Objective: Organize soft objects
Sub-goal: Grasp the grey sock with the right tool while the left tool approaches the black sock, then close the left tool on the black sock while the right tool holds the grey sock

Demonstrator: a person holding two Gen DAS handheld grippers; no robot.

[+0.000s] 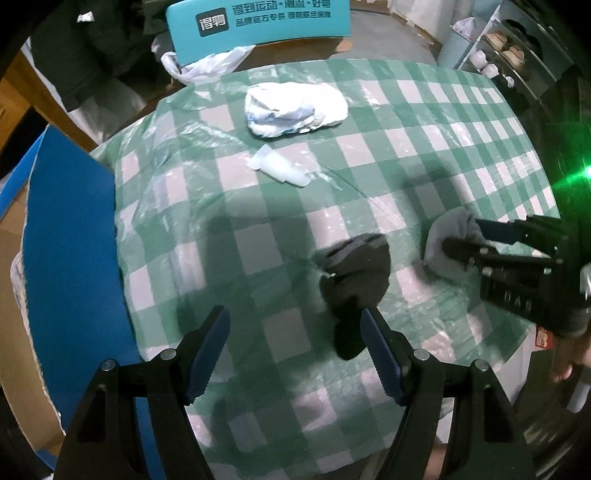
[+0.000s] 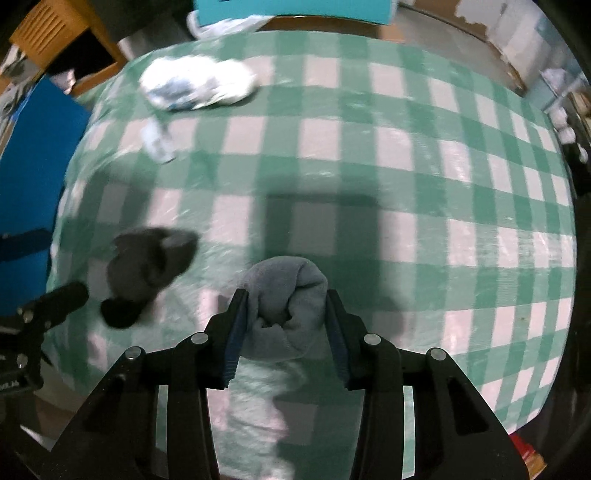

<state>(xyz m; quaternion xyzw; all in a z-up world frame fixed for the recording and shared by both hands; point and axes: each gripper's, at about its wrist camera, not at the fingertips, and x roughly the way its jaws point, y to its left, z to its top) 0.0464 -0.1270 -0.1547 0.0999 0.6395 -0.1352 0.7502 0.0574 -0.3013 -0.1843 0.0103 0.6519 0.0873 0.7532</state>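
A green-and-white checked cloth under clear plastic covers the desk (image 1: 424, 122), with a teal box (image 1: 258, 20) behind its far edge and a blue panel (image 1: 70, 236) at its left side.

Near the front edge sits a grey sock (image 2: 288, 310), rolled into a lump. The right tongs (image 2: 282, 332) straddle it, one finger (image 2: 236, 332) against each side of the roll, pinching it while it rests on the cloth. In the left wrist view the same sock (image 1: 448, 240) shows at the right, with the right tongs (image 1: 476, 238) closed around it from that side.

Just left of the grey sock, apart from it, lies a black sock (image 1: 356, 280), crumpled and folded on itself. The left tongs (image 1: 295, 350) hang over the front of the desk with fingers spread wide and nothing between them; the right finger (image 1: 380, 354) overlaps the near end of the black sock in the picture, but whether it touches cannot be told. In the right wrist view the black sock (image 2: 147, 269) lies at the left, with the left tongs (image 2: 55, 295) beside it.

Farther back, near the middle of the cloth, is a small clear plastic piece (image 1: 279, 170). Beyond it, near the far edge, lies a white bundle (image 1: 295, 109) with pale blue marks, well apart from both socks.
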